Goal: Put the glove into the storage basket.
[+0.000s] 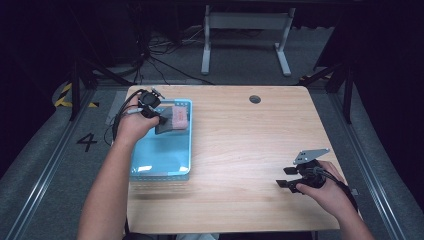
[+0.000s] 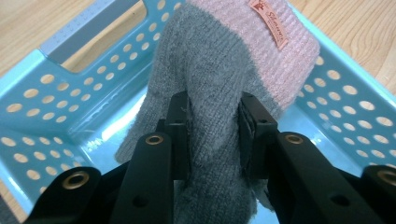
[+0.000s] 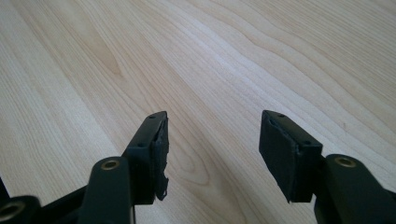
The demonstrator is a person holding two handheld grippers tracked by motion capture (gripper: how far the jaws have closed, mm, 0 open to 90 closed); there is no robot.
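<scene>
A grey knitted sock with a pink cuff [image 2: 210, 70] hangs over the far end of a light-blue perforated basket [image 2: 42, 116]. My left gripper [image 2: 214, 116] is shut on the sock's grey part, and both pads press into the knit. From above, that gripper [image 1: 161, 119] is over the basket's [image 1: 150, 172] back end, with the sock [image 1: 175, 119] trailing to its right. At the table's front right, my right gripper [image 1: 285, 177] is held low over the bare wood. Its jaws stand wide apart in the right gripper view [image 3: 212, 149], with nothing between them.
The wooden table [image 1: 250, 140] has a round cable hole [image 1: 255, 99] near its far edge. The basket takes up the left side. Beyond the table lie a dark floor, cables and a white desk frame [image 1: 245, 40].
</scene>
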